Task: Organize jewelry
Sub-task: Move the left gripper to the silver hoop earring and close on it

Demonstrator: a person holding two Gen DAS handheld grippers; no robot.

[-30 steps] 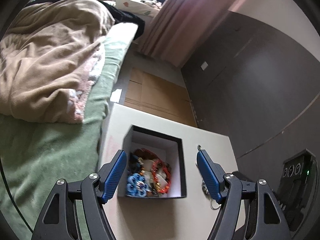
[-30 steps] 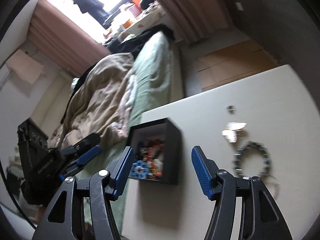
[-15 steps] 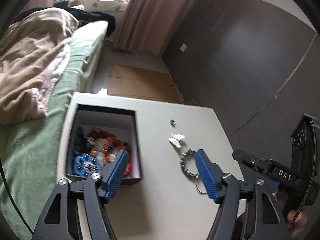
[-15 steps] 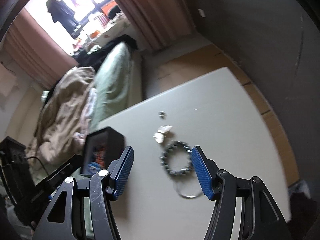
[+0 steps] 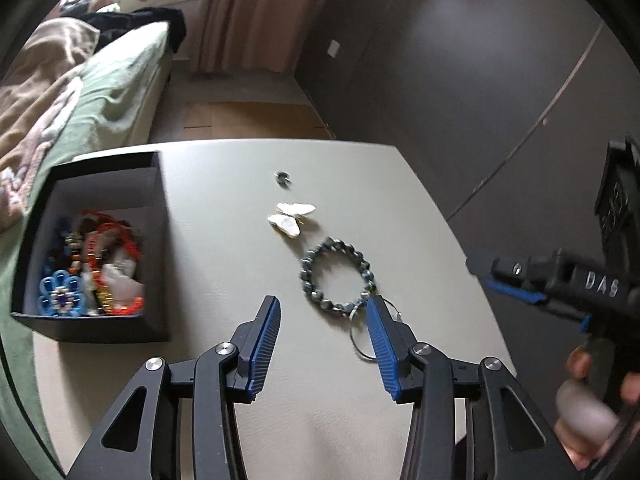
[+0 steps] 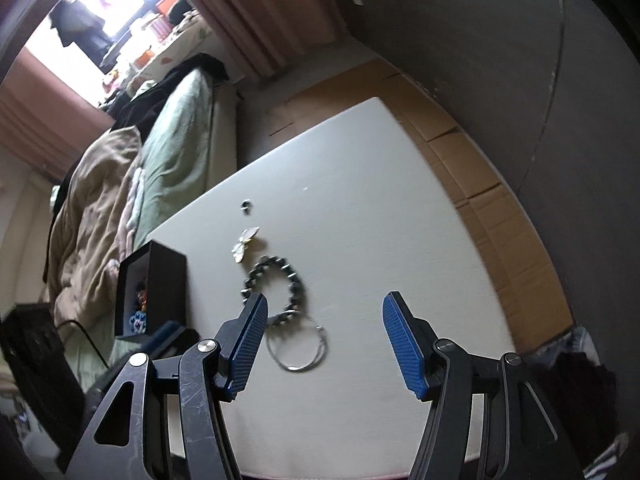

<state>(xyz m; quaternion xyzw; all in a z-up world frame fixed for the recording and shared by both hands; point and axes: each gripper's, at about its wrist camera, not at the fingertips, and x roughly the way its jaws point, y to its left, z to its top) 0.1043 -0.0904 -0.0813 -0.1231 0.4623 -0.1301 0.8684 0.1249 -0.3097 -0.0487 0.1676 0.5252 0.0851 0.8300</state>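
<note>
The beaded bracelet (image 5: 336, 274) lies flat on the table (image 5: 224, 216), right of the black box (image 5: 158, 240), just ahead of my left gripper (image 5: 322, 336), jaws wide and empty. My right gripper (image 6: 322, 336), also wide, sits further right, so left looks nearer.

Black left tool (image 5: 322, 312), blue ribbed pads (image 5: 262, 344), silver screws.
</note>
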